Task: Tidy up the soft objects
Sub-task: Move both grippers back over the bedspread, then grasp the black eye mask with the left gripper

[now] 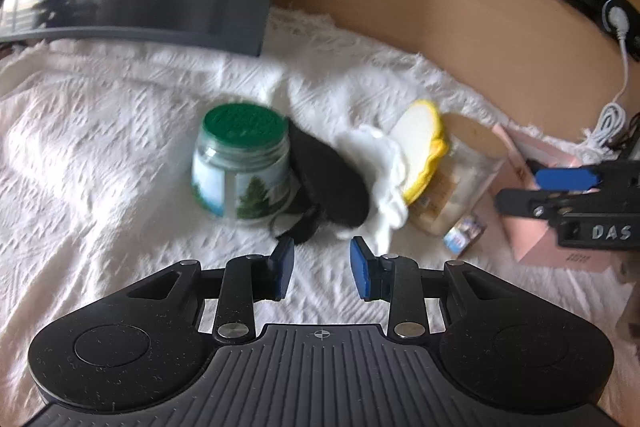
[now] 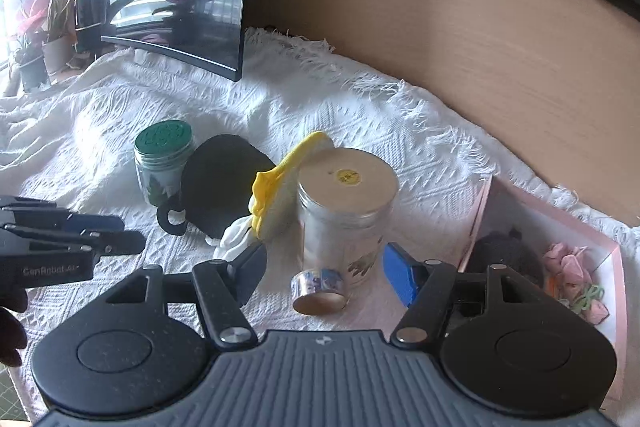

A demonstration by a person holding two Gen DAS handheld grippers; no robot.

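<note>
Soft heap – black mask point(image 1: 332, 179), white cloth point(image 1: 380, 183), yellow pad point(image 1: 420, 147) – wedged between two jars at 12 o'clock, so likely leaning there. Left tool point(image 1: 322, 267) apart, empty, aimed at cloth edge. Right tool point(image 2: 324, 267) wide apart, empty, pink box point(image 2: 600, 247) at 3 o'clock, probable destination

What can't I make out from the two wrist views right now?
- Pink box: right wrist view, far corner cut by the frame edge, near part behind the right gripper; contents too small to name.
- Black pad: partly behind the yellow-edged cloth and white cloth.
- Green-lid jar label: left wrist view, motion-blurred.
- Tall jar: left wrist view, mostly behind the yellow-edged cloth.
</note>
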